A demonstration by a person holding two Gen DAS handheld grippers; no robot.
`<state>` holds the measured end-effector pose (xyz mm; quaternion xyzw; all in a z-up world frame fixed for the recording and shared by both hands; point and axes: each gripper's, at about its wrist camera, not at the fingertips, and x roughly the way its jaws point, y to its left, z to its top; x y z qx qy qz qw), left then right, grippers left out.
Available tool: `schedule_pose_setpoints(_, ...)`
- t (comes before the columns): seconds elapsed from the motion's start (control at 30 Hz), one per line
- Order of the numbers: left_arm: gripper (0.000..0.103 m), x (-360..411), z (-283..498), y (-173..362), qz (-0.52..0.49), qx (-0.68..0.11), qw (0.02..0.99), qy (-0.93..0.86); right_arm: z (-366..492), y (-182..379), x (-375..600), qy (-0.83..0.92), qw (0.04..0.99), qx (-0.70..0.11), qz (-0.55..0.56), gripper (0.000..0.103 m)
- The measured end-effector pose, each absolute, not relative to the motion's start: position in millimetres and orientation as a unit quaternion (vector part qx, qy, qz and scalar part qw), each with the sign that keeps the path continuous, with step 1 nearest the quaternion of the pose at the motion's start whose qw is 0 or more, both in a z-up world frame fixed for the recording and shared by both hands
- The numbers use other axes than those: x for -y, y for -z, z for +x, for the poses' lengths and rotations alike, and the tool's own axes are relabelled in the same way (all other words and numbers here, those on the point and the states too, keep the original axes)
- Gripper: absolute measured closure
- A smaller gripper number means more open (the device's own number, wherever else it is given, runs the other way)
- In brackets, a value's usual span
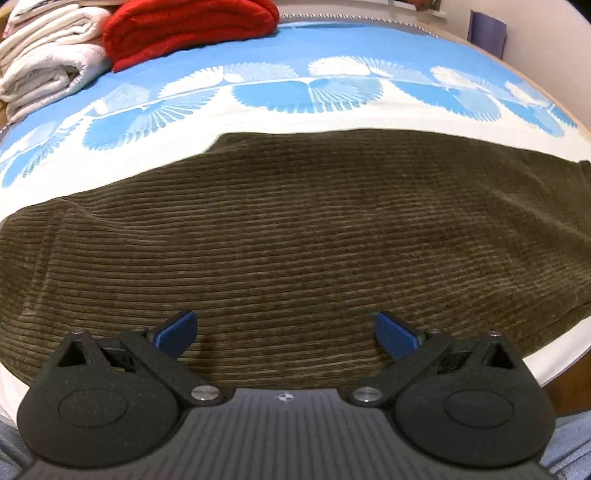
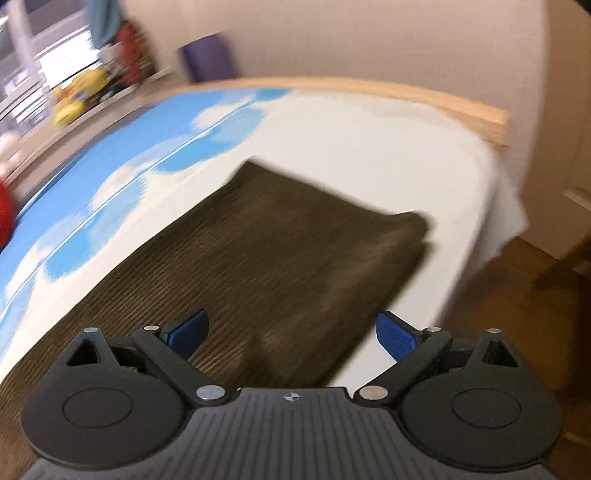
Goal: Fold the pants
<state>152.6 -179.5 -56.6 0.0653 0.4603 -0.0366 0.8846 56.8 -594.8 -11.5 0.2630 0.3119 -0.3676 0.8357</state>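
The left hand-held gripper (image 1: 286,332) hangs low over the near edge of the pants (image 1: 295,236), its blue pads spread apart and holding nothing. The right hand-held gripper (image 2: 291,332) is likewise spread and empty, poised above the pants (image 2: 280,243) toward their right end; that view is blurred, so fine detail is lost.

The pants, dark olive corduroy, lie flat lengthwise across the bed (image 1: 332,114), on the white band of a blue-and-white patterned cover. They look already doubled leg on leg, with a squared end near the bed's right corner. My judgement: the step in hand is the crosswise fold. Next, each gripper needs to drop to the cloth, pinch all layers at one end, and carry it over evenly.

Beyond, at the far left, sit folded white towels (image 1: 44,62) and a red blanket (image 1: 188,29).
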Motion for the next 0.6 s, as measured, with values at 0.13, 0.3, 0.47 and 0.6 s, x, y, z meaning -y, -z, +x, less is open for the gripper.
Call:
schedule_pose_setpoints(0.13, 0.0, 193.7, 155.6, 58.8, 0.064, -0.467, 0.881, 0.046, 45.4, 20.5, 614.2, 0.379, 0.821, -0.305, 0.299, 0.006)
schedule_pose_setpoints(0.3, 0.0, 214.5, 158.0, 60.8, 0.067, -0.471, 0.878, 0.062, 42.4, 21.6, 614.0, 0.375, 0.832, -0.294, 0.284, 0.006)
schedule_pose_setpoints(0.47, 0.0, 235.7, 160.2, 61.8, 0.07, -0.476, 0.873, 0.081, 40.8, 19.8, 616.4, 0.369, 0.835, -0.297, 0.279, 0.006)
schedule_pose_setpoints(0.6, 0.0, 249.5, 161.6, 64.9, 0.075, -0.475, 0.872, 0.091, 37.3, 19.3, 621.6, 0.375, 0.834, -0.293, 0.281, 0.006)
